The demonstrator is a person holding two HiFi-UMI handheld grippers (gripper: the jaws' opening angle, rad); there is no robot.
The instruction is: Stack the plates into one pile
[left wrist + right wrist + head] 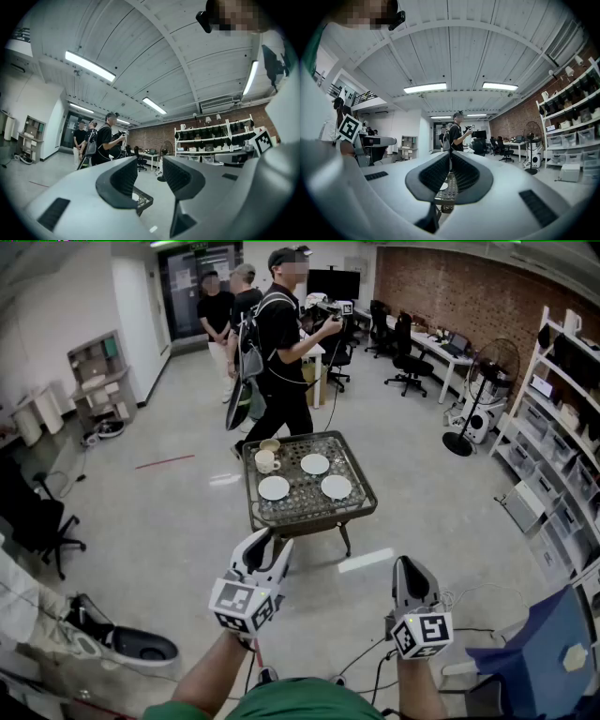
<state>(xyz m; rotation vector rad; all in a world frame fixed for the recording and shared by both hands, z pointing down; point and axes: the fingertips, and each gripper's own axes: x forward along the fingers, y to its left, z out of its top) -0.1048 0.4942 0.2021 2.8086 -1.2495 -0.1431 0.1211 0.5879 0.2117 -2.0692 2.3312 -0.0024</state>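
In the head view we hold the left gripper [262, 544] and the right gripper [410, 567] low in front of us, well short of the table [314, 517]. Both are smooth grey shells, each with a cube of square black-and-white markers at its rear. The tabletop is a dark, meshed square with a raised rim. Three white round plates [274, 487] lie apart on it, unstacked. One is by the near left corner, a second plate [336, 487] is toward the right edge, and a third plate [315, 464] is nearer the far edge. Two pale cups [266, 461] stand at the far left corner. A person in black [279, 343] stands beyond the table.

In the left gripper view our fingers [123, 180] stand spread, their dark ribbed pads facing each other. Nothing is between them and they touch nothing. Through the gap we see only a corner of the table, far off.

In the right gripper view the fingers [436, 172] are pressed together at the tips and hold nothing. Their pads are black and finely ridged. In the narrow slit below the tips we see the meshed tabletop and the edge of one white plate, well away.
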